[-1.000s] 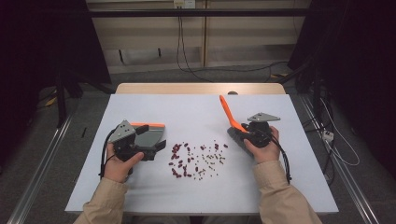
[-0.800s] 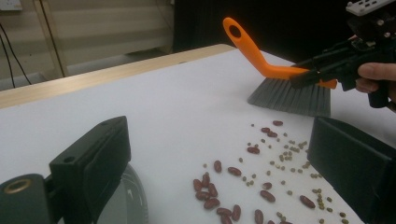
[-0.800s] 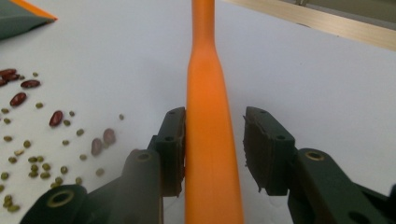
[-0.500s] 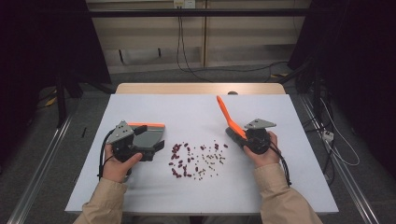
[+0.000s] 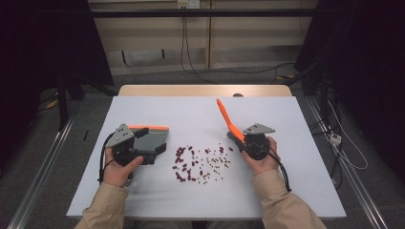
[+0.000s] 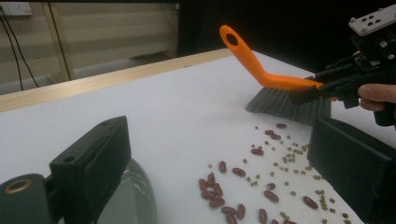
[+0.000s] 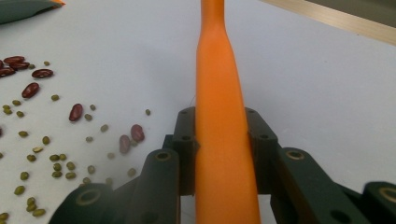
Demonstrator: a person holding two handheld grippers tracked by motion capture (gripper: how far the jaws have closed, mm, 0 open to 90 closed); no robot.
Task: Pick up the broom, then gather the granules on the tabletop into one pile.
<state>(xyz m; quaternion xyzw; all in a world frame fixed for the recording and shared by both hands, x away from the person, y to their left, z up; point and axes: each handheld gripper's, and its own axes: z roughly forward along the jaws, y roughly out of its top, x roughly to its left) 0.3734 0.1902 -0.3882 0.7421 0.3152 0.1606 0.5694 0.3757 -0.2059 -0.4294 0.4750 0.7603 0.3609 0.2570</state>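
Red beans and small green beans (image 5: 200, 162) lie scattered mid-table, between my two grippers. My right gripper (image 5: 239, 136) is shut on an orange brush (image 5: 228, 119), whose handle slants up and away. In the right gripper view the handle (image 7: 217, 116) is pinched between the jaws, with beans (image 7: 42, 116) to its left. The left gripper view shows the brush (image 6: 280, 84) with its grey bristles on the table behind the beans (image 6: 243, 186). My left gripper (image 5: 153, 152) holds a grey dustpan (image 5: 150, 139) with an orange edge; its jaws stand wide, with the pan (image 6: 130, 200) by the left jaw.
The white table (image 5: 181, 114) has a wooden strip (image 5: 205, 90) along its far edge. Cables run over the floor behind it and to its right. Dark curtains hang on both sides.
The right gripper has carried the brush a little to the left and nearer the beans. The left hand and dustpan have stayed put.
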